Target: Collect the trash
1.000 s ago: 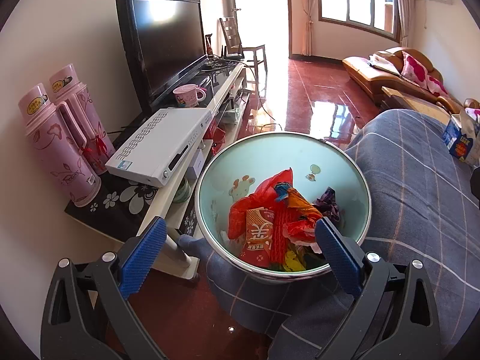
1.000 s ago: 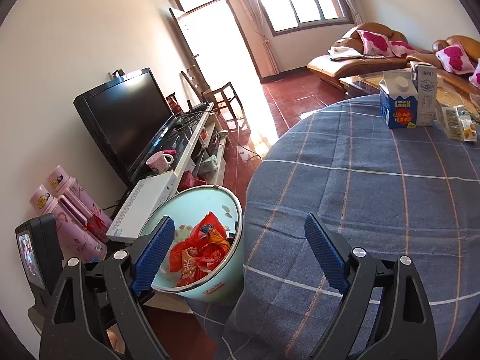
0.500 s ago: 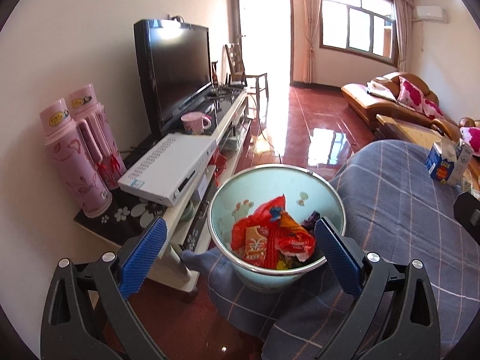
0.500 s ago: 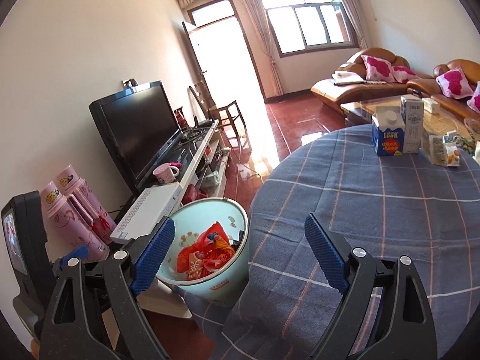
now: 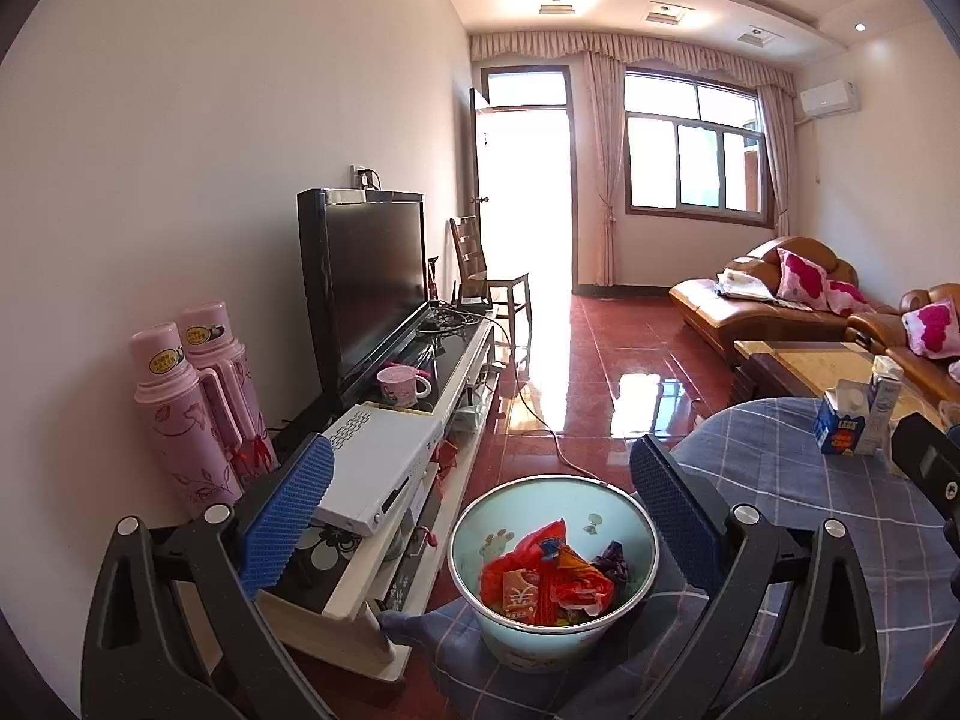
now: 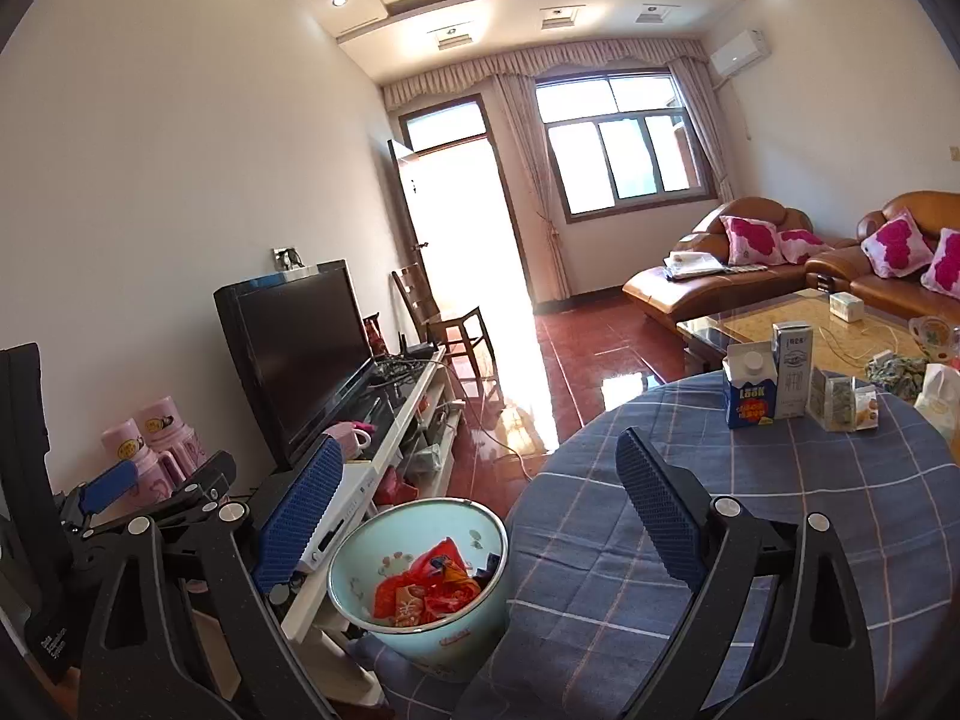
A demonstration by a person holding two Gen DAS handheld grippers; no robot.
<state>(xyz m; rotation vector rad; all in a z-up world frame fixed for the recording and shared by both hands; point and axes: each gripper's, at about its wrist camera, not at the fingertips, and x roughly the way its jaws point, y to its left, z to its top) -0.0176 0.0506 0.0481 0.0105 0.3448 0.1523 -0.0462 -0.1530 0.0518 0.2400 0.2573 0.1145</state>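
Observation:
A pale green bin (image 5: 641,531) stands on the floor between the TV stand and the table, holding red and orange wrappers (image 5: 540,582). My left gripper (image 5: 478,451) hangs above and behind it, open and empty. The right gripper (image 6: 480,443) is open and empty too, over the edge of the table's blue checked cloth (image 6: 810,516), with the bin (image 6: 474,588) low and left of centre. At the table's far side stand a blue milk carton (image 6: 747,399), a white carton (image 6: 792,369) and small snack packets (image 6: 840,402). One blue pad of the left gripper (image 6: 111,489) shows at the left.
A white TV stand (image 5: 384,594) along the left wall carries a black TV (image 5: 372,294), a white set-top box (image 5: 384,456), a pink mug (image 5: 399,387) and two pink flasks (image 5: 192,414). Beyond lie red floor tiles (image 5: 606,372), a wooden chair (image 5: 486,282), a sofa (image 6: 750,270) and a coffee table (image 6: 798,324).
Both grippers have risen and drawn back from the bin, which now looks smaller and lower in both views. More of the room and ceiling shows. Both stay open.

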